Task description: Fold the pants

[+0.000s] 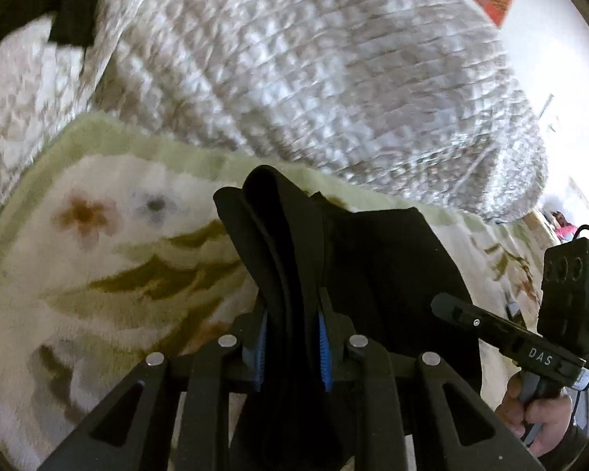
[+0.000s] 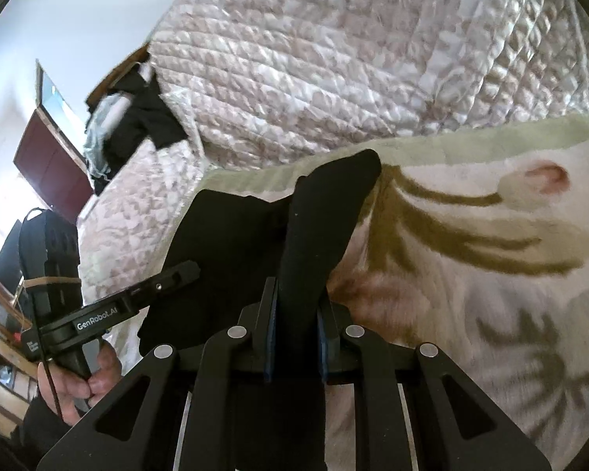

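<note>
Left gripper (image 1: 292,337): jaws nearly closed, the blue pads (image 1: 325,353) clamped on a thick fold of the black pants (image 1: 377,259). The fabric bunches up above the fingertips in several layers and drapes away toward the right of the left wrist view.

Right gripper (image 2: 296,333): jaws likewise narrow, pinching another bunched edge of the pants (image 2: 231,243) — the cloth stands up in a peak beyond the fingers and spreads to the left of the right wrist view.

The pants hang stretched between the two grippers, over a cream plush blanket (image 1: 110,243) with a green border and olive leaf print. Beyond the blanket lies a quilted bedspread (image 1: 314,70). A heap of dark clothing (image 2: 145,114) sits at the far edge of the bedspread.

Each view also shows the opposite gripper from the side, held by a hand (image 1: 538,420) — the other hand (image 2: 78,380) grips its handle likewise.
</note>
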Tool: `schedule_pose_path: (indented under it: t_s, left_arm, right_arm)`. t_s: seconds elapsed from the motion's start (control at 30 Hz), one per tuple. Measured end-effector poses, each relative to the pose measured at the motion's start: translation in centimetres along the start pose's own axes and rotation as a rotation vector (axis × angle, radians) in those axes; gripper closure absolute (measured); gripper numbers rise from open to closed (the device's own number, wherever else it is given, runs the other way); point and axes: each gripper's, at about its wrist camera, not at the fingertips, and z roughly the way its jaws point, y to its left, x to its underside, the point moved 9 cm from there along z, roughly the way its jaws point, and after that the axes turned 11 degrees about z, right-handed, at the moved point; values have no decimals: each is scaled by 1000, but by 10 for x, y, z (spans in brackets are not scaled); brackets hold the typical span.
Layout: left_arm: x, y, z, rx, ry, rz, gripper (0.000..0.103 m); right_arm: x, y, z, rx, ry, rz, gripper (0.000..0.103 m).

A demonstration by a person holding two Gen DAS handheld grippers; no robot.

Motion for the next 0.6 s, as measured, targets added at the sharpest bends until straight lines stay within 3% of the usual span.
schedule_pose_path:
  t_s: [0.13,0.2,0.3,0.47,0.6]
  left_arm:
    - [29,30,28,-55,119,-96,66]
    - [30,34,21,-61,103,-111,65]
    - [27,37,0,-158,53,-79,66]
    - [32,13,-30,-128,-19,-30,66]
    - [50,-22,-35,-66,-24,38,66]
  right_arm:
    - [3,-30,27,79,51,36,80]
    - [4,-37,23,93,35,35,77]
    - [3,-39,4,121,-21,24,77]
    - [20,-18,-29,145,-86,-69,80]
    - [56,0,-27,153,-49,-171,89]
